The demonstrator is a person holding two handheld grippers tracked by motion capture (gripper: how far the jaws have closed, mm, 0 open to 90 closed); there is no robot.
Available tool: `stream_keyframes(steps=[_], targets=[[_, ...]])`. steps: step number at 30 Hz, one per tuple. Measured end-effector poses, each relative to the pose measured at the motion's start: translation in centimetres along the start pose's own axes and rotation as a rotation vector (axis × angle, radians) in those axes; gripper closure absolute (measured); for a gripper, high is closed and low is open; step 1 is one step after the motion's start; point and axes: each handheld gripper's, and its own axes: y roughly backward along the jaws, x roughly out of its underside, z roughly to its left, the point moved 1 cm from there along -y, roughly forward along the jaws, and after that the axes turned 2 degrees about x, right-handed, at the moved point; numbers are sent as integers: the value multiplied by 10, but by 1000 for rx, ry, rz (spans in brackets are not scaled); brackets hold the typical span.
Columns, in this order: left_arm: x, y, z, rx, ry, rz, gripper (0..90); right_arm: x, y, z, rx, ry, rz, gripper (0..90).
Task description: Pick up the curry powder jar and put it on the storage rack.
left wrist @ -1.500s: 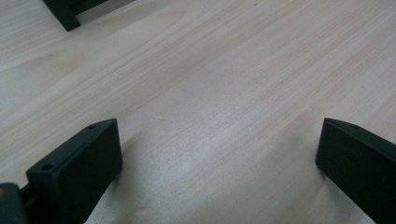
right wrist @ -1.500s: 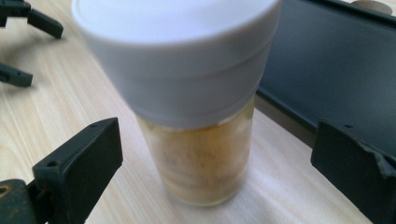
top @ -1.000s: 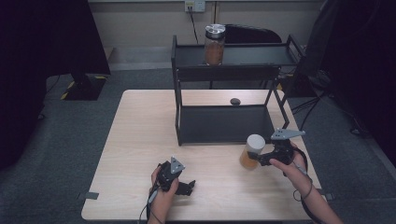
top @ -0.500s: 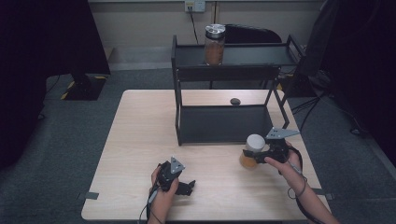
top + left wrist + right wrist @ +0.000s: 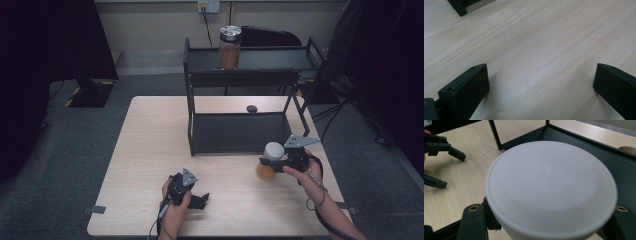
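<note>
A jar with a white lid (image 5: 273, 149) and amber contents stands on the wooden table (image 5: 150, 150), in front of the black rack's right end. My right gripper (image 5: 268, 163) comes at it from the right. Its jaws have just been closing with the jar between them, and they now press on it just below the lid (image 5: 551, 187), which sits close above the right gripper (image 5: 547, 222). My left gripper (image 5: 199, 200) rests low on the table near the front edge. In its own view the left gripper (image 5: 541, 85) is open over bare wood.
A black two-tier rack (image 5: 240, 132) stands at the back of the table. On its top shelf is a second amber jar with a metal lid (image 5: 230, 47). A small dark object (image 5: 252, 108) lies behind the lower shelf. The left gripper (image 5: 447, 167) is far off to the left.
The right gripper's jaws have closed in on the jar, which stayed where it was. The left hand and its gripper have not moved.
</note>
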Motion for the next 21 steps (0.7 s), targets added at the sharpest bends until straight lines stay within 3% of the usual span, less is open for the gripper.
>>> stream_keyframes(steps=[10,21], targets=[[0,0,0,0,0,0,1,-29,16,-13,27,10,-7,341],[0,0,0,0,0,0,1,-59,17,-25,46,-2,-5,340]])
